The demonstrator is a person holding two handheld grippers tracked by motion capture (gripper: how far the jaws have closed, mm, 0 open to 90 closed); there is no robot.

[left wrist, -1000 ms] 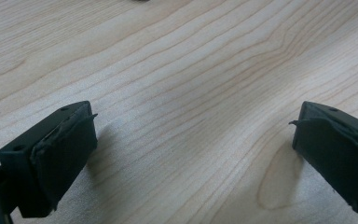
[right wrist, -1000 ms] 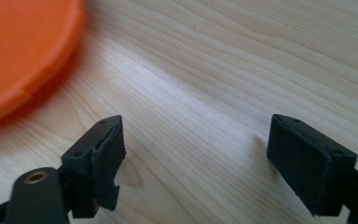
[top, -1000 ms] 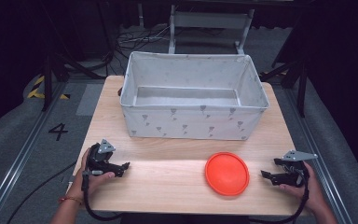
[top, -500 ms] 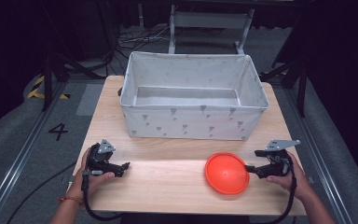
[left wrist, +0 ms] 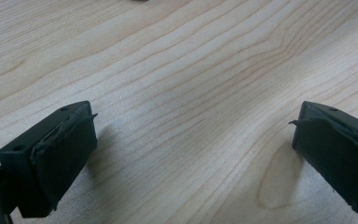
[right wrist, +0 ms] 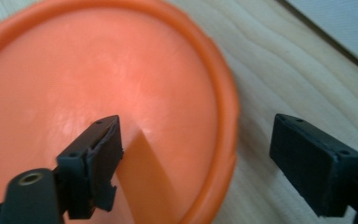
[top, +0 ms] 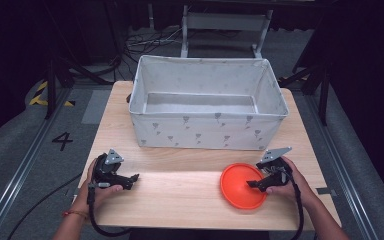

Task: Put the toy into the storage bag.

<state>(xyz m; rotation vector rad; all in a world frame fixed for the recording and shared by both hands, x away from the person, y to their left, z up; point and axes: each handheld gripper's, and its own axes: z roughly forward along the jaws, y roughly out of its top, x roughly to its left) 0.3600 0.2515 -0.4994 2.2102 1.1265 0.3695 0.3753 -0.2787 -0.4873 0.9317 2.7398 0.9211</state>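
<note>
An orange round plate (top: 240, 187) lies on the wooden table (top: 180, 197) at the front right. My right gripper (top: 254, 183) is open at the plate's right edge. In the right gripper view the plate (right wrist: 98, 84) is close up; my right gripper (right wrist: 200, 140) straddles its rim, one jaw over the plate's inside, the other over the wood beyond the rim. My left gripper (top: 131, 178) rests at the front left, held by a hand. Seen from the left gripper view, that gripper (left wrist: 191, 126) is open over bare wood, nothing between its jaws.
A large white fabric bin (top: 207, 131) with a grey pattern stands across the back half of the table; what I see of its floor is bare. A corner of the bin (right wrist: 345, 23) lies beyond the plate. Bare wood separates the two grippers.
My right gripper has moved left from the table's right edge to the plate and now has its jaws on either side of the rim. The left gripper and the plate have stayed put.
</note>
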